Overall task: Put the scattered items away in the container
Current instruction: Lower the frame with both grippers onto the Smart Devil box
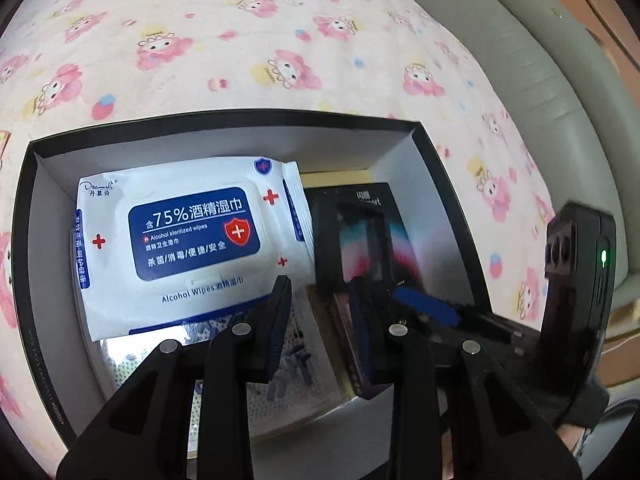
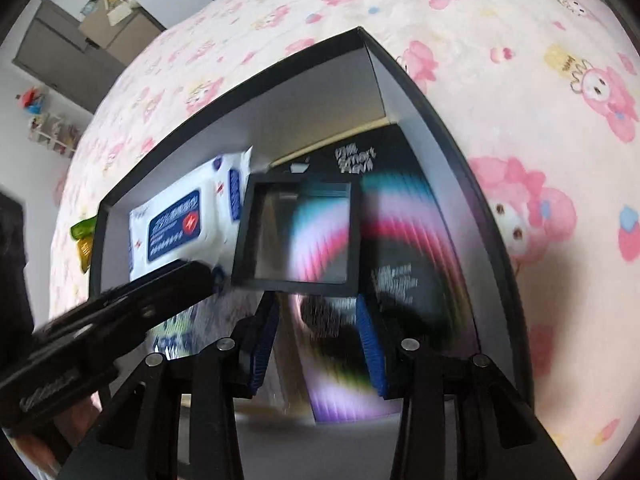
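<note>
A black-walled box sits on the pink cartoon-print bedspread, filling the lower middle of the left wrist frame. Inside it, a pack of wipes lies at centre left, beside a dark phone-case package. The left gripper hangs over them, fingers apart and empty. The right gripper stands wide, with a small black square frame just above its tips; I cannot tell whether it touches them.

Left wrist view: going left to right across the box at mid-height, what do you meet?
Black box wall → alcohol wipes pack → dark rainbow-print package → box's right wall → cartoon-print bedsheet → right gripper's body.
</note>
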`<state>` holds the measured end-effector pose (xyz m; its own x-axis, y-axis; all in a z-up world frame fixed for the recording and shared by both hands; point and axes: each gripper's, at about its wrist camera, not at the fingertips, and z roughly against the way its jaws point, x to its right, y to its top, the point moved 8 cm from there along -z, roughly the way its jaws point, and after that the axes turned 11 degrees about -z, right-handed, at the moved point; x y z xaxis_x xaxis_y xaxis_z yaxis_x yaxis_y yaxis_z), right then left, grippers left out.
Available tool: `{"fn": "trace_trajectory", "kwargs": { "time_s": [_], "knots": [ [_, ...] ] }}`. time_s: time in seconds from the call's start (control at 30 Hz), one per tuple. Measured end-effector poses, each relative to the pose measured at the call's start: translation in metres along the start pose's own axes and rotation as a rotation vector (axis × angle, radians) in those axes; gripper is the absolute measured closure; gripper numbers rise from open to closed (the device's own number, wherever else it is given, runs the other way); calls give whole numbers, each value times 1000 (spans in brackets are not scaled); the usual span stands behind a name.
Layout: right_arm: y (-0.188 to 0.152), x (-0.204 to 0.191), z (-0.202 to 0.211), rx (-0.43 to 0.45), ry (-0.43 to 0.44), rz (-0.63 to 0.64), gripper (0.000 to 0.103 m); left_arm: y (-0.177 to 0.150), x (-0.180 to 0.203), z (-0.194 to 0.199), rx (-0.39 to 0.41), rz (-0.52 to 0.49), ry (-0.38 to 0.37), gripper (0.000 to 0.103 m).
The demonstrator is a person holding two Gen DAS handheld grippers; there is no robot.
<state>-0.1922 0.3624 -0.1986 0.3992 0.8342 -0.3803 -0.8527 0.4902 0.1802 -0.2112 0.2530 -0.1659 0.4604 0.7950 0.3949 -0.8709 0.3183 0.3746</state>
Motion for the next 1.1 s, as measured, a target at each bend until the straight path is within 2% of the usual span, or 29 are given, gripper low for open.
{"fn": "trace_trajectory", "kwargs": {
  "time_s": [0.1,0.2,0.4,0.67,0.87,1.0,1.1],
  "knots": [
    [12,-3,3,33,-7,-1,67,1,-5,-4,-3,18,-3,74],
    [7,-3,4,55,-12,6,67,8,-11,-8,8,51,-26,74],
    [-8,3,12,58,43,-10,67,24,9,-30,27,88,-141,74],
    [4,8,12,98,91,-51,67,46,18,-56,10,114,-177,75],
    [2,11,22,108,148,-59,67,40,24,-55,10,89,-166,75],
    [-2,9,18,104,88,-37,67,26,26,-55,-53,32,-110,75],
    [-5,12,12,98,8,-8,67,27,28,-64,-88,17,-106,75]
  ]
}}
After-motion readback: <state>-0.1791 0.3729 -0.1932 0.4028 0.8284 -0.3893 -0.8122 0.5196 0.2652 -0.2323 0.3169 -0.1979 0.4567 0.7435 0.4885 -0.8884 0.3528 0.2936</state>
